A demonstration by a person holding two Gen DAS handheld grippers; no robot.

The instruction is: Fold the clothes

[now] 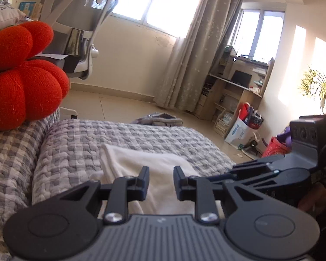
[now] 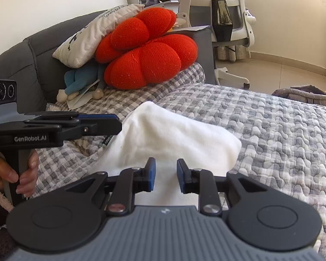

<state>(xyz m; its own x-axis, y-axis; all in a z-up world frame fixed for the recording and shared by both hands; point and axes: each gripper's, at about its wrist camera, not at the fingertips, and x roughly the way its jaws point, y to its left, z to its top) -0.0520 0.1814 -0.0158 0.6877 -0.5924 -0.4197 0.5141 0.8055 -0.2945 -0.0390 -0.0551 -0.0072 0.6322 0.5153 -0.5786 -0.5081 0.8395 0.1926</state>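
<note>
A white folded garment (image 1: 141, 165) (image 2: 173, 134) lies on the grey checked quilt (image 1: 76, 143) (image 2: 271, 126). In the left wrist view my left gripper (image 1: 161, 180) hovers over the garment's near part, jaws a little apart, with nothing between the pads. In the right wrist view my right gripper (image 2: 166, 174) stands likewise over the cloth's near edge, its blue pads apart and empty. The left gripper (image 2: 118, 124) shows side-on there, its tip at the garment's left edge, held by a hand (image 2: 26, 174). The right gripper (image 1: 237, 169) reaches in from the right in the left wrist view.
A red knitted cushion (image 1: 21, 91) (image 2: 145, 50), a white pillow (image 2: 93, 34) and a blue plush toy (image 2: 80, 80) sit against the sofa back. Beyond the quilt's edge stand a white office chair (image 1: 80, 21) (image 2: 228, 10) and a grey clothes heap (image 1: 160, 119) (image 2: 304, 93) on the floor.
</note>
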